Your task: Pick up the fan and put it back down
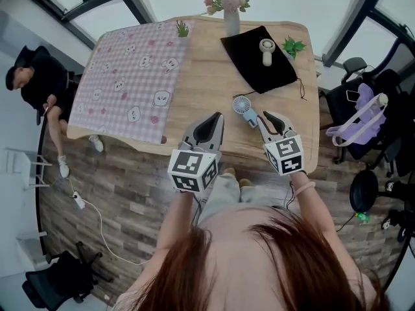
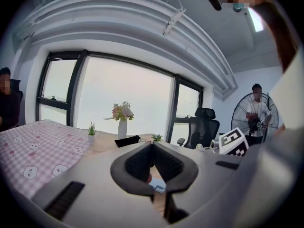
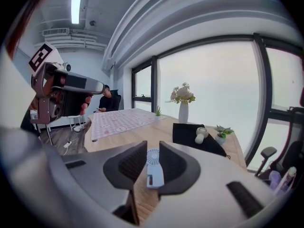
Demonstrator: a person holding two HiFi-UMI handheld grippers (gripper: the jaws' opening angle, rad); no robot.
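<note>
Reddish-brown hair (image 1: 259, 264) is filling the bottom of the head view, with the person's forearms reaching out from under it. Beyond them, the wooden table (image 1: 207, 89) is stretching away toward the windows. A pink checked tablecloth (image 1: 130, 76) printed with small animals is covering its left part and hanging over the near edge, and a black cloth (image 1: 256, 67) is lying on the far right part. The left gripper (image 1: 217, 116) is hovering over the table's near edge, and its own view (image 2: 152, 145) is showing the jaw tips meeting with nothing pinched between them. The right gripper (image 1: 262, 118) is pointing at the middle of the table with its jaws closing on the handle of the pale blue fan (image 1: 242, 104). In the right gripper view the fan (image 3: 153, 171) is sitting upright between the two pads (image 3: 135, 163), its round head toward the tips. A white vase of flowers (image 1: 231, 19) is standing at the far edge. A second, white fan (image 1: 266, 49) is resting on the black cloth, and a small potted plant (image 1: 293, 45) is standing just beside it.
</note>
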